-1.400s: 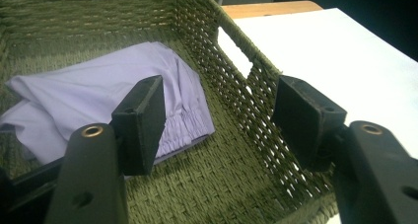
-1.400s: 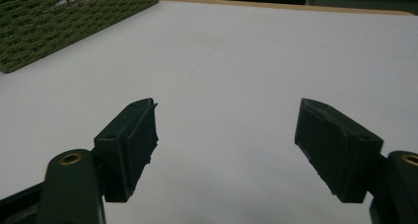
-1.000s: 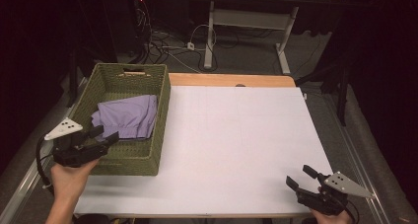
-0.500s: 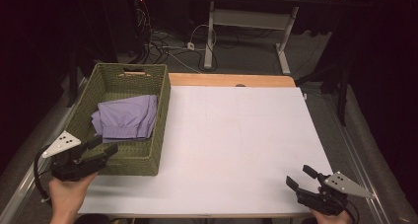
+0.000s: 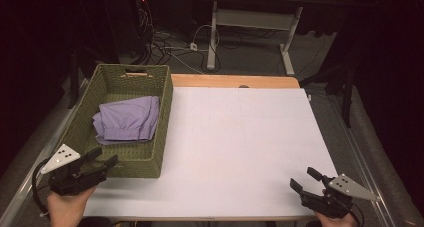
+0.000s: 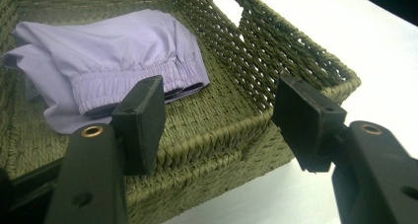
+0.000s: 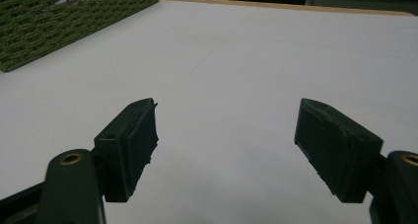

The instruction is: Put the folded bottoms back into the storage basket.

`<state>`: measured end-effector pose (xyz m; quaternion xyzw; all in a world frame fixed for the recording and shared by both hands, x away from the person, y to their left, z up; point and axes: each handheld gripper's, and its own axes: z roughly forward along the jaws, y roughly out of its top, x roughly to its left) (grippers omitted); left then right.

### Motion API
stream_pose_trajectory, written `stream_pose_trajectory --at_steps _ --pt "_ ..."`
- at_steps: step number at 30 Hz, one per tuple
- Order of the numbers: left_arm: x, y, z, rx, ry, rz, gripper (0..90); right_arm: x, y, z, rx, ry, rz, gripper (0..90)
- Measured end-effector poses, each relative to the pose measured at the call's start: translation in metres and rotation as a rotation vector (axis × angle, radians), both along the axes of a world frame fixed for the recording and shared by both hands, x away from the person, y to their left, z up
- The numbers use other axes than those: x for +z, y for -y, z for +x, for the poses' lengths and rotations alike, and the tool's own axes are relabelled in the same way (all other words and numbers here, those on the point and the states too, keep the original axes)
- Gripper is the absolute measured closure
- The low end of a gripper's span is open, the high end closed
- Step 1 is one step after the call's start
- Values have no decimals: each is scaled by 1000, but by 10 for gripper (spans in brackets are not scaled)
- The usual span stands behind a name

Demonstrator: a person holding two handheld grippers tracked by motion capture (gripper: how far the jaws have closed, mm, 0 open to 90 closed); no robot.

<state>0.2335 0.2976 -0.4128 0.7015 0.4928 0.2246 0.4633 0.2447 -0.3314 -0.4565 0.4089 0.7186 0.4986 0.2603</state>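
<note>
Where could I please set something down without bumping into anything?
The white sheet is bare from the basket across to its right edge, and from the wooden strip down to the right gripper. It is crowded in the basket, where the cloth lies, with the left gripper at its near corner.

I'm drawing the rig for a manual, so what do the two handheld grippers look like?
The left gripper and right gripper are both black, each with two flat rectangular jaw pads on arms fixed with brass-coloured rivets. Each carries a grey three-cornered plate dotted with small dark marks. A black cable loops from the left one. No sleeves are visible at the hands.
</note>
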Motion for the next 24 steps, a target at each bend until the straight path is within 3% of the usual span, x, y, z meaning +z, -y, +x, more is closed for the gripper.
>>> stream_pose_trajectory --at_steps 24 --pt "-7 7 -24 7 62 -2 352 0 0 0 2 1 0 247"
